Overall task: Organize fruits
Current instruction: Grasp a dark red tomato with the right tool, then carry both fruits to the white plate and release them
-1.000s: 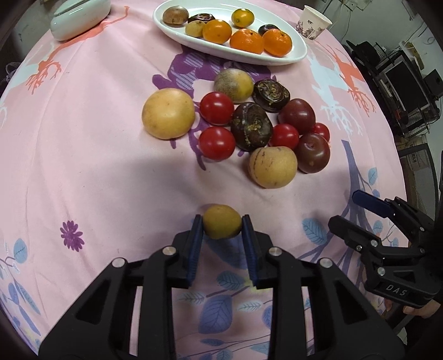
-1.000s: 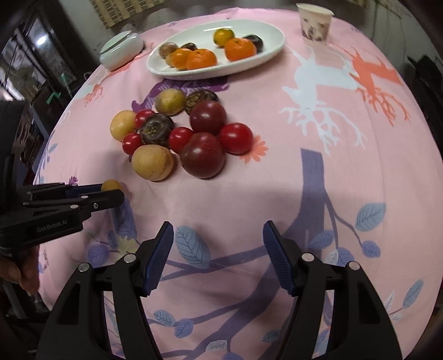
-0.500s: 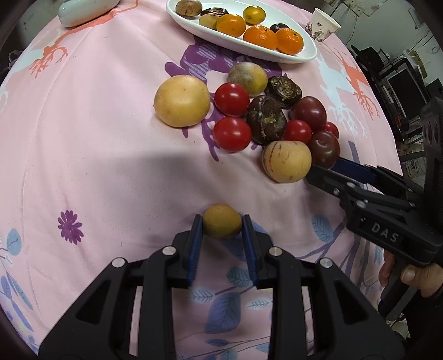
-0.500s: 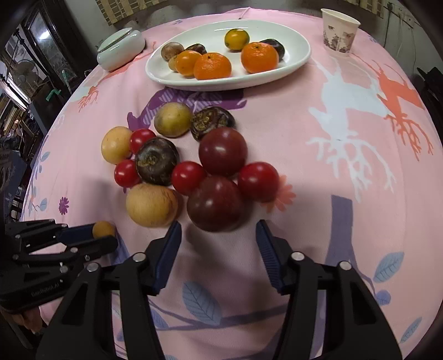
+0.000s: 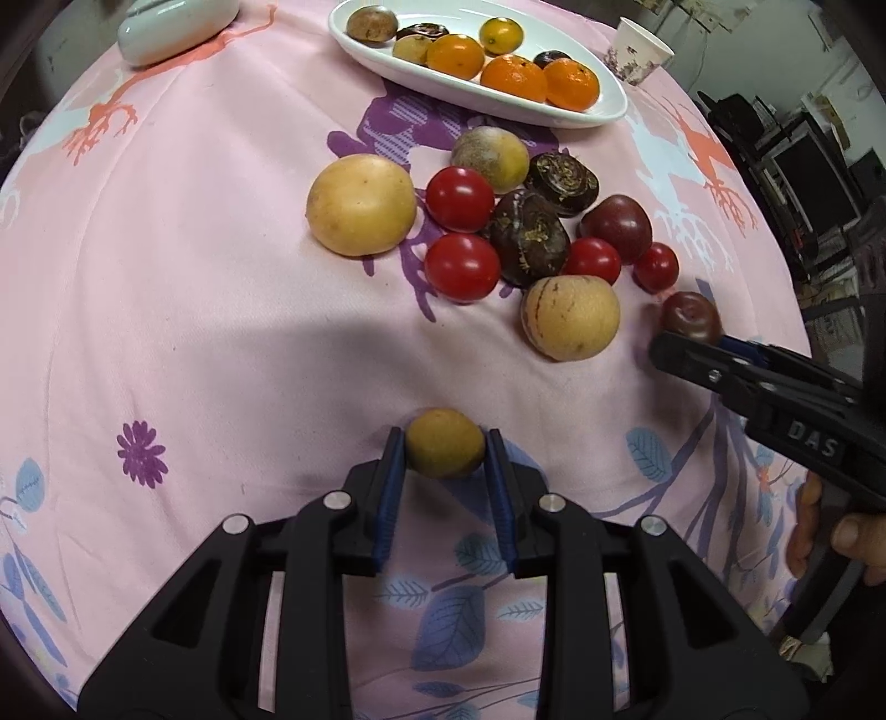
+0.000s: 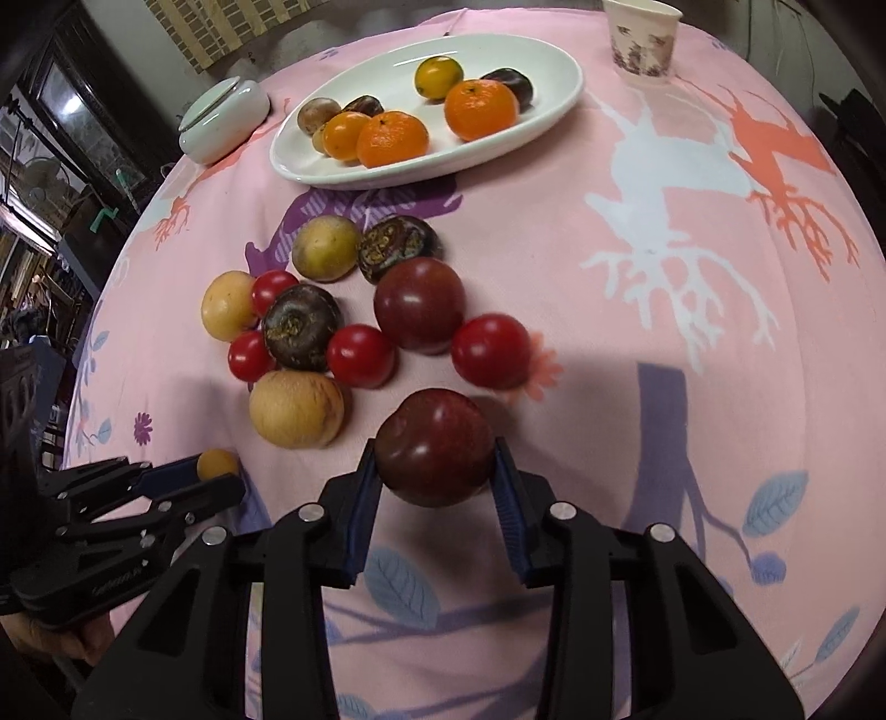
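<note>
My left gripper is shut on a small yellow-brown fruit that rests on the pink tablecloth. My right gripper has its jaws closing on a dark red plum, and both pads touch its sides. In the left wrist view the same plum sits at the tip of the right gripper, just right of the fruit pile. The white oval plate at the back holds oranges and several small fruits.
A loose pile lies between the grippers and the plate: red tomatoes, a second plum, dark brown fruits and yellow ones. A paper cup and a white lidded jar stand at the back.
My right gripper moved in toward the pile and its jaws closed around the near dark plum. The left gripper kept still with the small fruit in it.
</note>
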Available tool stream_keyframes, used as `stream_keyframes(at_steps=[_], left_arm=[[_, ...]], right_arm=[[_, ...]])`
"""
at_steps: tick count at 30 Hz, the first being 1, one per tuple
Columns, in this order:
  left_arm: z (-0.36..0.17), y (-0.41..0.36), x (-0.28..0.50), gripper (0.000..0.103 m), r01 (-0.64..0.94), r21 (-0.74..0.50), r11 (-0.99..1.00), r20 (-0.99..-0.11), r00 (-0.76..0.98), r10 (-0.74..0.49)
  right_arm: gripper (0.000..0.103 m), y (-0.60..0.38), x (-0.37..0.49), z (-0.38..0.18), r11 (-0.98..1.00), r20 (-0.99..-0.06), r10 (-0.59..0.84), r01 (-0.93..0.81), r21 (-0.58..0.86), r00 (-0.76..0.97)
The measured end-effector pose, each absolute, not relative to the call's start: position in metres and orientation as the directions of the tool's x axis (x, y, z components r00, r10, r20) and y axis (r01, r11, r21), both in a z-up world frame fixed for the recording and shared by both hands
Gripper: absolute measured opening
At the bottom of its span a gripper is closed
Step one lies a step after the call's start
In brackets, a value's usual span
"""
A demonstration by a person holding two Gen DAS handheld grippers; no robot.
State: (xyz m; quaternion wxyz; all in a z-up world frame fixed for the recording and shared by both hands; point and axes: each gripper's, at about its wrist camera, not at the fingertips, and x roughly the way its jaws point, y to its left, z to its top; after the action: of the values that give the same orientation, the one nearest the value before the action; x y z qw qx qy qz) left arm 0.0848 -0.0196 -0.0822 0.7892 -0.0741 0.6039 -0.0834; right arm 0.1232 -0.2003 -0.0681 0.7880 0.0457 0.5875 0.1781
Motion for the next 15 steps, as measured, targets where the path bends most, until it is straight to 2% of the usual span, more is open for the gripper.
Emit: stream_keyframes(at_steps=[8, 12, 15], left_arm=[[-0.081, -0.025, 0.084, 0.030, 0.064, -0.179, 0.982, -0.948, 0.256, -0.190], [-0.075, -0.016, 0.085, 0.029, 0.026, -0.246, 0.969, -0.934, 0.262, -0.244], [-0.065, -0.013, 0.087, 0.029, 0.026, -0.227, 0.974, -0.929, 0.293, -0.225]], right_arm=[[0.039, -0.222, 0.094, -0.064, 0.936, -0.913, 0.334, -0.197, 0.292, 0.233], [0.039, -0.229, 0.091, -0.060, 0.935, -0.908, 0.341, -0.184, 0.302, 0.244], [0.039, -0.234, 0.091, -0.052, 0.933, -0.897, 0.352, -0.179, 0.312, 0.267]])
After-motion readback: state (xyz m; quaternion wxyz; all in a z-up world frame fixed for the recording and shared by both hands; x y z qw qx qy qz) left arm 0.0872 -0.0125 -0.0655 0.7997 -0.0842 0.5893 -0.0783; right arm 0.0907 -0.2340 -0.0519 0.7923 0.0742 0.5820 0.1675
